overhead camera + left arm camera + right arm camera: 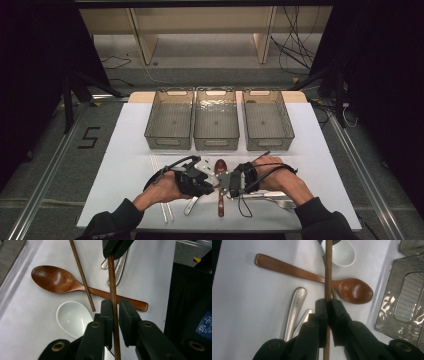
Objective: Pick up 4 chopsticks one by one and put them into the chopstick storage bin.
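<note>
Both grippers held one brown wooden chopstick [113, 277], one at each end, just above the wooden spoon [220, 185]. The left gripper [114, 305] had its jaws clenched on the stick, and the right gripper [327, 305] had its jaws clenched on it too.

The left gripper view showed things the high view hid. A second chopstick [82, 275] lay slanted across the handle of the wooden spoon. A white spoon [72, 318] sat just beside the wooden spoon's bowl, partly under the left gripper. Two shiny metal handles [119, 266] lay on the far side of the wooden spoon, under the tip of the right gripper.

The right gripper view showed the same wooden spoon from the other side, with its bowl near a clear bin. The held stick crossed over the spoon's neck.

The high view showed what the gripper views missed. Three clear bins [216, 120] stood in a row on the white table [320, 150], well beyond the wooden spoon. All three bins had nothing in them. A pair of pale sticks [161, 190] lay to the left of the wooden spoon, and a metal fork [281, 202] lay to its right.
</note>
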`<state>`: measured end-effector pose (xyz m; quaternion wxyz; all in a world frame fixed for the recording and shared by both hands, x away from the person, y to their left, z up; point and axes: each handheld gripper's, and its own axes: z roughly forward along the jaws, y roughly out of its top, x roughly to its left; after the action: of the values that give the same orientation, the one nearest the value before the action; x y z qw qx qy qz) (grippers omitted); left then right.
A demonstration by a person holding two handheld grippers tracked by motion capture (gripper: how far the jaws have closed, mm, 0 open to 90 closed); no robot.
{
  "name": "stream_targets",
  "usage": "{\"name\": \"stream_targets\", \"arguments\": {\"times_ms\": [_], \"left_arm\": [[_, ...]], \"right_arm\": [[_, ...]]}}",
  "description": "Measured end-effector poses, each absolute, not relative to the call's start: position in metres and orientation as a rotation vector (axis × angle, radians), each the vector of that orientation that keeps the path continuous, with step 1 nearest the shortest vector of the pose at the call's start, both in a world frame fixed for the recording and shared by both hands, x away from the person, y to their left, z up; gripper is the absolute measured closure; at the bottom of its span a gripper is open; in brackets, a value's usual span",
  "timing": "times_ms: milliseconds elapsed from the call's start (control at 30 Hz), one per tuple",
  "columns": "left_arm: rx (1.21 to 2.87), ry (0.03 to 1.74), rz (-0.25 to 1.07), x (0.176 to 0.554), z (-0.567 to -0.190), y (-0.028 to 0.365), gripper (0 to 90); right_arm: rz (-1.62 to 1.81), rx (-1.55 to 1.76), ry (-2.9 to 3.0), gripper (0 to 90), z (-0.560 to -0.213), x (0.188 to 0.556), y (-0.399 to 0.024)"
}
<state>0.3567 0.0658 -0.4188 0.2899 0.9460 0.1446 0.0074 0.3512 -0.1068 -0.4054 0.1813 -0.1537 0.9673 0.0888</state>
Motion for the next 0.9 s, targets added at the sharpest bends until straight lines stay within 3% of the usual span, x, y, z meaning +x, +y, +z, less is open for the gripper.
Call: {"name": "stream_targets", "arguments": {"times_ms": [233, 333, 433, 567, 900], "left_arm": [[2.513, 0.416, -0.001, 0.358, -0.418, 0.068, 84.6], [2.504, 0.42, 0.003, 0.357, -0.416, 0.071, 84.9], [2.498, 0.432, 0.016, 0.359, -0.414, 0.075, 84.9], [2.492, 0.461, 0.035, 0.363, -0.415, 0.083, 84.9], [2.39, 0.606, 0.091, 0.376, -0.405, 0.115, 84.9]], "right_arm": [[0.262, -0.44, 2.753, 83.1, -0.405, 0.35, -0.107], [0.265, -0.387, 2.742, 72.7, -0.402, 0.35, -0.11], [0.342, -0.299, 2.713, 52.4, -0.398, 0.352, -0.115], [0.429, -0.194, 2.676, 41.2, -0.387, 0.355, -0.123], [0.749, 0.072, 2.648, 32.0, -0.378, 0.358, -0.149]]}}
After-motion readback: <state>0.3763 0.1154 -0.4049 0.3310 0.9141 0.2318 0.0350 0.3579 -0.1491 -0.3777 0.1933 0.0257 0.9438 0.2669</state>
